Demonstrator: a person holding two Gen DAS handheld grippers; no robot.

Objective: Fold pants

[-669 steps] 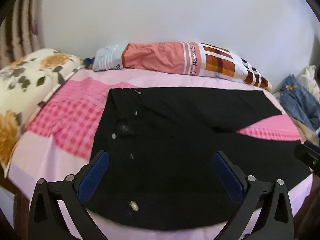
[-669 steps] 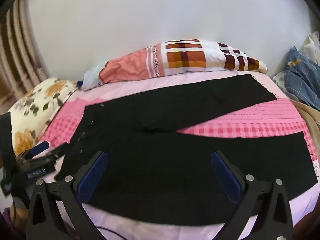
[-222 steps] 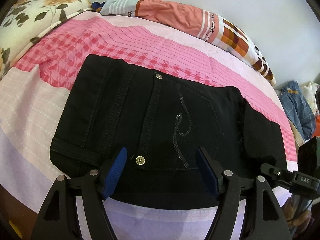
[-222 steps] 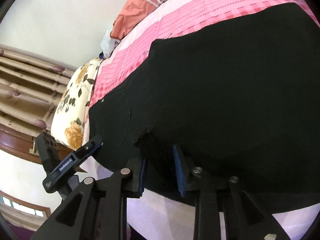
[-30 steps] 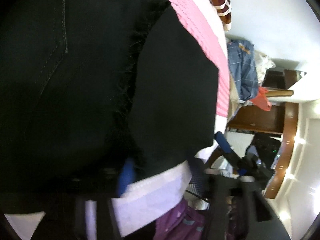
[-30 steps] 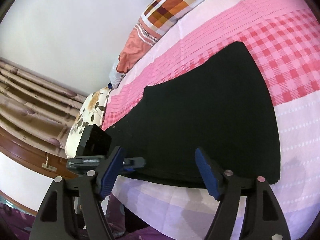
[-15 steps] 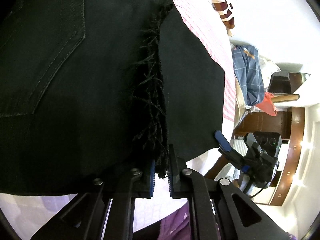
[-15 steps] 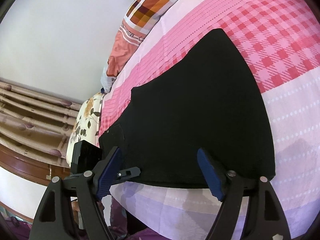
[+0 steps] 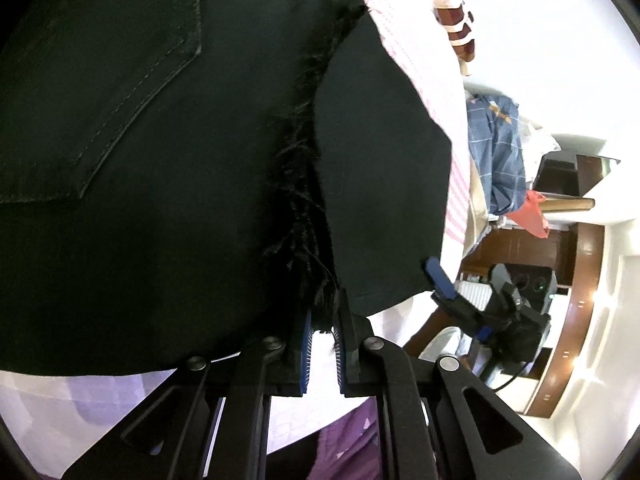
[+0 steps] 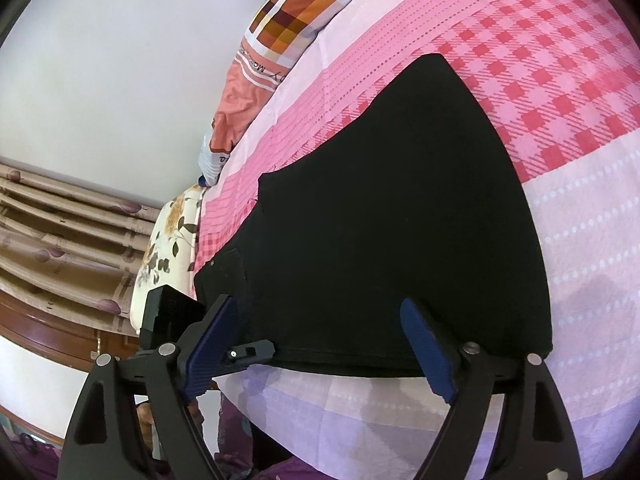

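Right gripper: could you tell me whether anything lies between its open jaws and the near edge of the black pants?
Nothing visible does. The right gripper stands open just in front of the black pants, with only bare bedsheet beneath; the left gripper, off to the side, pinches the frayed hem.

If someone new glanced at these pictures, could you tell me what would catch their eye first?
Probably the black pants, folded into a dark slab on the pink checked bedsheet and filling most of both views. Next, the left tool, shut on the frayed hem at the pants' near edge. The right tool hovers open above that near edge, gripping nothing.
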